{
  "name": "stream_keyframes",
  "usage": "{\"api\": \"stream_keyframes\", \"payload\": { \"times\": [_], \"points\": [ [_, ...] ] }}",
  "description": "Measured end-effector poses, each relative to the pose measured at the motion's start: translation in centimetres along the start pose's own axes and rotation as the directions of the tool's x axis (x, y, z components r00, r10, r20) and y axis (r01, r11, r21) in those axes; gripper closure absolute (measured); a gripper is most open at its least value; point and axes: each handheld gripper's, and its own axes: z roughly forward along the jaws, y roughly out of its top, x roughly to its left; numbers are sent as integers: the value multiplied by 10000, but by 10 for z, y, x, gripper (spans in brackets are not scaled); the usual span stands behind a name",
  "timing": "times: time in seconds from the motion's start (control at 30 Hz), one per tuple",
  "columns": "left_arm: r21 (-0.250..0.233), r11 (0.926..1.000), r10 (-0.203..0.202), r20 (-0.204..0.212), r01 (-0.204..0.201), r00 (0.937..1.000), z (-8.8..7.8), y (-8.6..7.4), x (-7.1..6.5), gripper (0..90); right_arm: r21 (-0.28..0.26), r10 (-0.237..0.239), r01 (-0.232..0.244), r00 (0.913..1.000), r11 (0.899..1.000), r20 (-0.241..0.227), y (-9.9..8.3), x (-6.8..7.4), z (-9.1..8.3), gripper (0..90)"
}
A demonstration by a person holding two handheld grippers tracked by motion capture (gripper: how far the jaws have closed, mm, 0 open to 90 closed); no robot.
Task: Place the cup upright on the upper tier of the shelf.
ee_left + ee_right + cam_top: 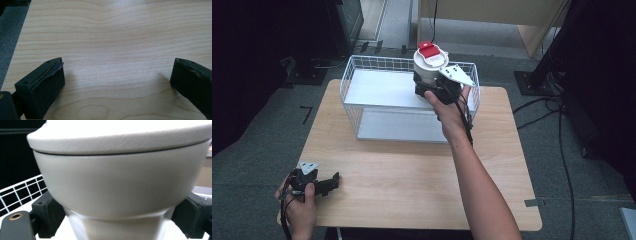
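White lidded container (pixel 430 64) with a red tab on top, held upright above the far right corner of the wire basket (pixel 362 90), off its floor. Clamped at the narrow lower body by the right hand-held gripper (pixel 434 90), one black jaw pressed to each side in the right gripper view. Basket at the far end of the wooden surface (pixel 412 185). Left hand-held gripper (pixel 332 184) low at the near left edge, jaws wide apart over bare wood.

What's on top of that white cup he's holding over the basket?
A white lid with a red tab caps the white cup, gripped by the right tool above the wire basket. The lid hides its contents.
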Motion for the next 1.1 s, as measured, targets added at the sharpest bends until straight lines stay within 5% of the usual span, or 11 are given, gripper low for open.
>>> {"api": "stream_keyframes", "payload": {
  "times": [0.23,1.1],
  "points": [
    [26,10000,32,0,-32,10000,0,0,0,0,232,-380,378,9993,9990,54,-11,-3,-11,53],
    [8,10000,24,-7,-24,10000,0,0,0,0,302,-500,513,9979,9982,-409,-50,-16,-73,41]
  ]
}}
